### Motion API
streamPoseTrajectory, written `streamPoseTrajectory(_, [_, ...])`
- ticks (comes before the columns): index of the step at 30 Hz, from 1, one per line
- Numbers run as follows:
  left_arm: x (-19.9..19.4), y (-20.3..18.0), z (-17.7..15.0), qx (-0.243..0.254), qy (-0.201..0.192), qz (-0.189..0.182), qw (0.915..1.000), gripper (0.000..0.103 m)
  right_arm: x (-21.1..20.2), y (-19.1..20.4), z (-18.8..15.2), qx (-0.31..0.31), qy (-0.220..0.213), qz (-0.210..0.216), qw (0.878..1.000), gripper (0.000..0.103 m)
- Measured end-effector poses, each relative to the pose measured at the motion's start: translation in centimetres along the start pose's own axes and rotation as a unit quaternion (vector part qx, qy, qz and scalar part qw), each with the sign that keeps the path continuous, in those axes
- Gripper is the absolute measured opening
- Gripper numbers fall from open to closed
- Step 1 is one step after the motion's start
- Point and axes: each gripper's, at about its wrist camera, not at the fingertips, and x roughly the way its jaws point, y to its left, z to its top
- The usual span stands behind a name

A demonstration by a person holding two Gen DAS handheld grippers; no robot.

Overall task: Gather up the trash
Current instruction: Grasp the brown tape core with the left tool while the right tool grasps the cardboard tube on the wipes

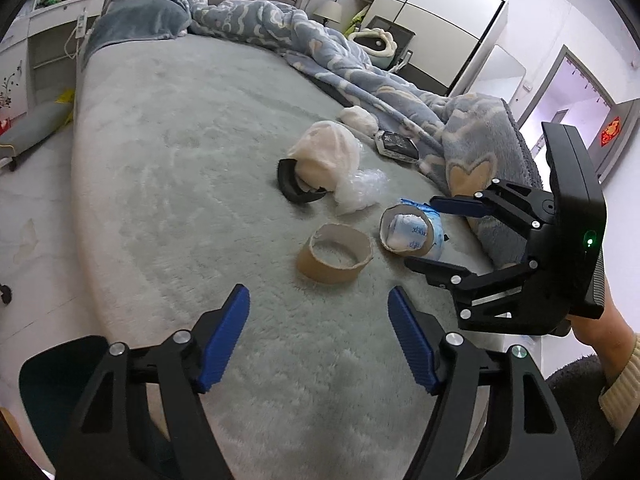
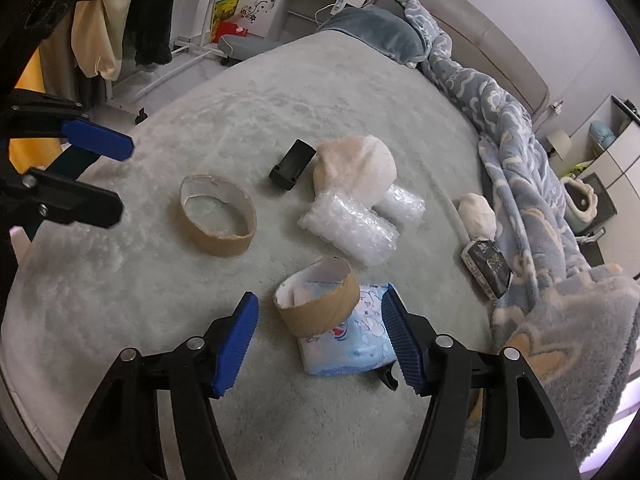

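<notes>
Two cardboard tape cores lie on the bed (image 1: 168,152). The empty tape core (image 1: 334,254) rests on its rim, axis upright, at twelve o'clock just ahead of the left hand-held gripper (image 1: 318,336), whose jaws stand open and empty. The second core (image 2: 318,300), tilted against a blue wet-wipe pack (image 2: 352,344), lies between the pads of the right hand-held gripper (image 2: 320,344), also open; no pad yet presses it. Each gripper is nearer its own core.

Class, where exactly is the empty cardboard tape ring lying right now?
The empty cardboard ring lies on the bed's grey cover, ahead of the left gripper, beside the stuffed ring.
</notes>
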Motion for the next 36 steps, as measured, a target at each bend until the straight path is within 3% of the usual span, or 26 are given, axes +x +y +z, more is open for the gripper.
streamPoseTrajectory(11, [3.5,-0.8,0.9,0.022,0.012,0.005,0.9997,0.071,1.4,-0.1,-0.2,-0.007,0.009,0.016,1.000,0.049])
streamPoseTrajectory(20, [5.1,-0.9,1.5,0.033,0.011,0.014,0.9993,0.067,1.1,0.2,0.6,-0.008,-0.003,0.032,0.999,0.047])
streamPoseTrajectory(25, [5.5,-0.8,1.6,0.033,0.013,0.004,0.9994,0.054,0.9,-0.8,0.9,0.035,-0.014,0.061,0.997,0.047])
streamPoseTrajectory(36, [3.5,-0.8,1.7,0.034,-0.002,0.010,0.9994,0.052,0.3,-2.6,1.8,0.121,-0.034,0.102,0.987,0.047])
